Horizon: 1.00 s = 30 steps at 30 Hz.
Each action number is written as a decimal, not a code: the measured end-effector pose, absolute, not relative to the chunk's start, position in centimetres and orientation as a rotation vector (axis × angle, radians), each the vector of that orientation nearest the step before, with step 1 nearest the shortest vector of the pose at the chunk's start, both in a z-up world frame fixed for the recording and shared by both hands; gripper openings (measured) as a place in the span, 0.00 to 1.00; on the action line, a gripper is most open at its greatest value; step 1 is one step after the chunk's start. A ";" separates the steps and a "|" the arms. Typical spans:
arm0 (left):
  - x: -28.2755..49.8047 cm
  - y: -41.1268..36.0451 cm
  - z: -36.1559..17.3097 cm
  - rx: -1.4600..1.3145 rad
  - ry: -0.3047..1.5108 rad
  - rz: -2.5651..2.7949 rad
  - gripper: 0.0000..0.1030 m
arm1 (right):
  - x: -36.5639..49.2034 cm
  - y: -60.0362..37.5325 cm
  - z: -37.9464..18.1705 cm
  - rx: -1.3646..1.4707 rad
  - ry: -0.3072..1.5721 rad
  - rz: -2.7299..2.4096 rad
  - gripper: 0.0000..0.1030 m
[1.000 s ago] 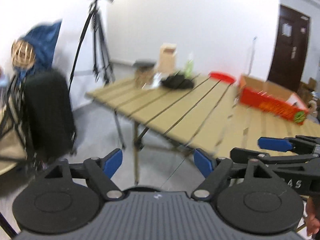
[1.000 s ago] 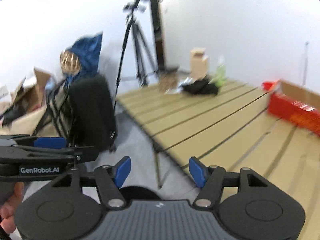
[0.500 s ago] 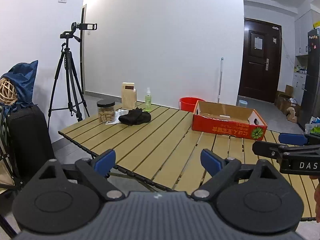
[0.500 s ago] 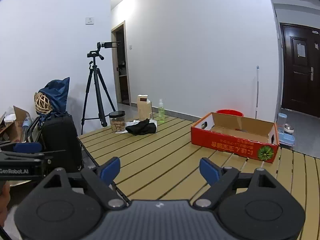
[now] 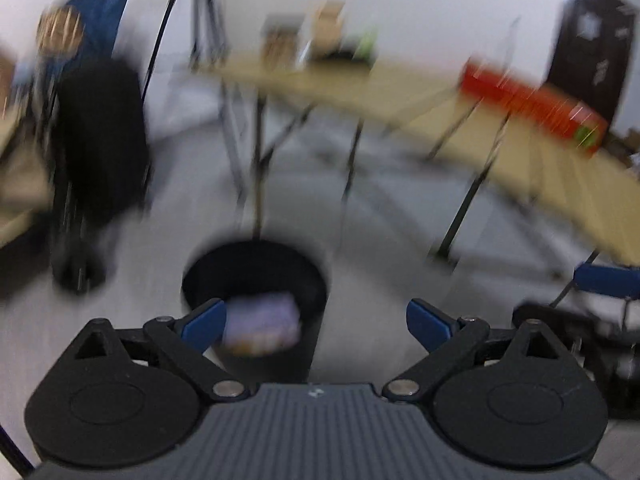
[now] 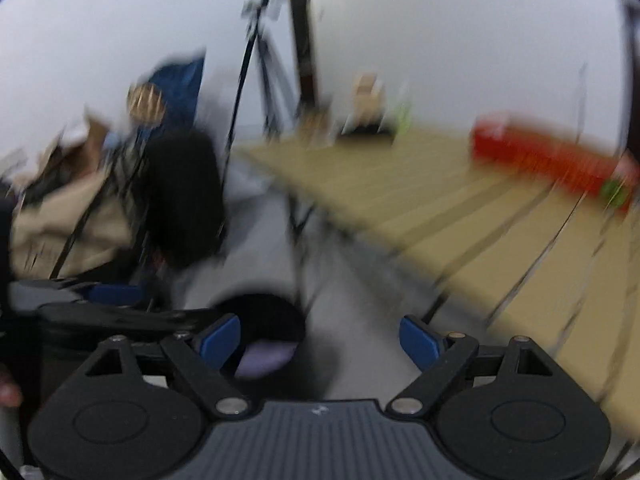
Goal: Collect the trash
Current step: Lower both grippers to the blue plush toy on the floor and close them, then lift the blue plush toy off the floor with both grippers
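We're seeing both views heavily motion-blurred. Left gripper (image 5: 314, 322) is standing wide, blue pads (image 5: 200, 326) well apart; its jaws have just been opening further, nothing between them. Right gripper (image 6: 320, 340) is also standing wide, its jaws having opened within the last second and nothing gripped between them either.

Both are pointing down at a round black trash bin (image 5: 256, 276) sitting on the grey floor (image 5: 384, 232), just ahead of the fingertips. Inside it we're seeing a pale purple packet-like piece of trash (image 5: 262, 326) with some orange at its lower edge; too blurred to say what it is. In the right wrist view the same bin (image 6: 260, 316) is showing between the pads, purple item (image 6: 264, 358) lying inside.

In the left wrist view the right gripper is showing at the far right edge; in the right wrist view the left gripper is showing at the left, a fingertip of the person at the edge.

Further out: slatted tan folding surface (image 5: 540, 152) on black legs, carrying a red cardboard box (image 5: 532, 104) and some small blurred items at its far end. Black bag (image 5: 104, 136) and tripod (image 6: 260, 64) are standing left of the surface, near the white wall (image 5: 420, 4).
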<state>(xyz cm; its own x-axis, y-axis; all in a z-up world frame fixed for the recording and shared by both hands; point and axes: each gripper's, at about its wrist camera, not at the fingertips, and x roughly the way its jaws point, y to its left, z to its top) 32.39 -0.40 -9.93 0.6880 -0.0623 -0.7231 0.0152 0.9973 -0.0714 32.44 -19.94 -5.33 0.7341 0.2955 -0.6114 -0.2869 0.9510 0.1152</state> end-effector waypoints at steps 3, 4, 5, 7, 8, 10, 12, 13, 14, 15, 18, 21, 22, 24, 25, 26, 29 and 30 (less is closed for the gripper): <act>32.6 0.7 -15.0 -0.069 0.958 -0.002 0.96 | 32.9 -17.9 -10.8 -0.024 0.841 0.355 0.84; 32.8 0.8 -16.6 -0.053 1.005 0.012 0.96 | 33.5 -17.4 -12.7 -0.036 0.906 0.371 0.83; 33.3 0.8 -18.3 -0.039 1.060 0.025 0.96 | 34.0 -17.3 -14.4 -0.034 0.957 0.383 0.83; 34.3 1.1 -21.9 -0.062 1.183 0.033 0.96 | 35.9 -17.4 -18.4 -0.014 1.091 0.358 0.81; 35.0 1.4 -24.3 -0.094 1.272 0.050 0.95 | 36.9 -17.6 -20.5 -0.010 1.154 0.322 0.81; 35.9 1.9 -29.4 -0.161 1.424 0.095 0.93 | 38.8 -18.1 -24.6 0.040 1.245 0.261 0.76; 36.9 2.1 -34.8 -0.175 1.554 0.144 0.79 | 40.7 -17.9 -29.5 0.075 1.342 0.223 0.69; 37.4 2.3 -37.4 -0.196 1.612 0.169 0.74 | 41.4 -17.9 -31.7 0.083 1.373 0.203 0.63; 37.8 2.3 -39.2 -0.229 1.628 0.151 0.74 | 42.0 -17.8 -33.7 0.101 1.406 0.186 0.60; 38.4 2.3 -40.8 -0.251 1.633 0.128 0.73 | 42.5 -17.8 -35.9 0.145 1.437 0.184 0.56; 39.1 1.6 -44.1 -0.257 1.646 0.115 0.71 | 43.3 -17.8 -41.5 0.283 1.495 0.197 0.51; 39.2 1.4 -46.2 -0.316 1.648 0.075 0.71 | 43.5 -18.1 -45.6 0.409 1.548 0.199 0.48; 39.2 1.5 -46.9 -0.329 1.656 0.082 0.71 | 43.7 -18.2 -46.7 0.432 1.561 0.193 0.46; 39.4 1.8 -48.2 -0.376 1.675 0.097 0.68 | 43.9 -18.2 -48.6 0.496 1.588 0.166 0.41; 39.2 2.0 -48.7 -0.401 1.686 0.099 0.65 | 44.0 -18.2 -49.4 0.540 1.600 0.159 0.37; 39.0 2.2 -49.4 -0.418 1.701 0.100 0.63 | 44.0 -18.1 -50.1 0.581 1.612 0.156 0.37; 38.8 2.4 -50.8 -0.432 1.739 0.076 0.61 | 44.2 -17.8 -51.5 0.626 1.649 0.183 0.37; 38.8 2.4 -50.9 -0.440 1.736 0.071 0.61 | 44.1 -17.6 -52.0 0.620 1.664 0.182 0.37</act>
